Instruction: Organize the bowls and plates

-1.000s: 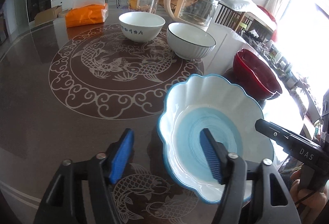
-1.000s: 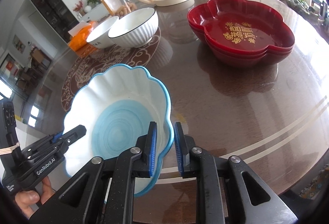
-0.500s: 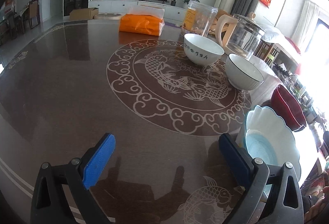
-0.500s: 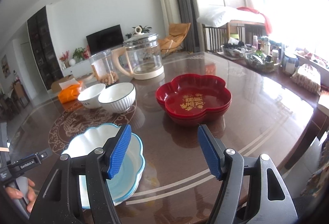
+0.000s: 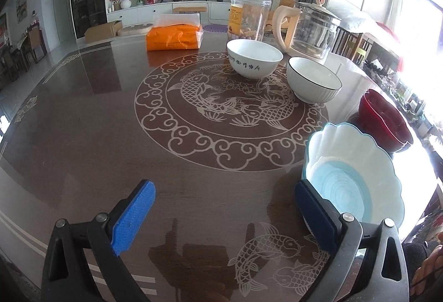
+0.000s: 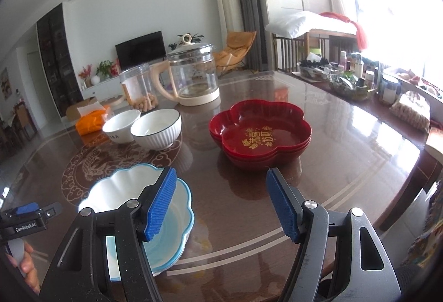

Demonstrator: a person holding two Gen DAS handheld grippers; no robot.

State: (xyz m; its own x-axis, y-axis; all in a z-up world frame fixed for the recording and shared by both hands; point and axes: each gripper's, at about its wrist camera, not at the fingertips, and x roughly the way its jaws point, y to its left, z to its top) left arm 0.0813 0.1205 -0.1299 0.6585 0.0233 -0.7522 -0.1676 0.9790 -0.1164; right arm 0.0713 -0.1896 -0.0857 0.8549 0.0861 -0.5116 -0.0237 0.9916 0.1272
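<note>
Both the left claw (image 5: 221, 221) and right claw (image 6: 221, 205) hung spread and empty, so stacking the two white bowls (image 6: 156, 128) sensibly called for a firm rim pinch.

Near rim of the blue scalloped plate (image 6: 121, 191) behind the right gripper's (image 6: 221, 205) fingers (image 6: 162, 205).

You have a scalloped white plate (image 5: 357, 180) with a pale blue centre and rim, stacked red dishes (image 6: 260, 135) lettered in gold, two white bowls (image 5: 254, 58), an orange packet (image 5: 174, 37), and a dark brown table (image 5: 97, 141) patterned with pale fish.
</note>
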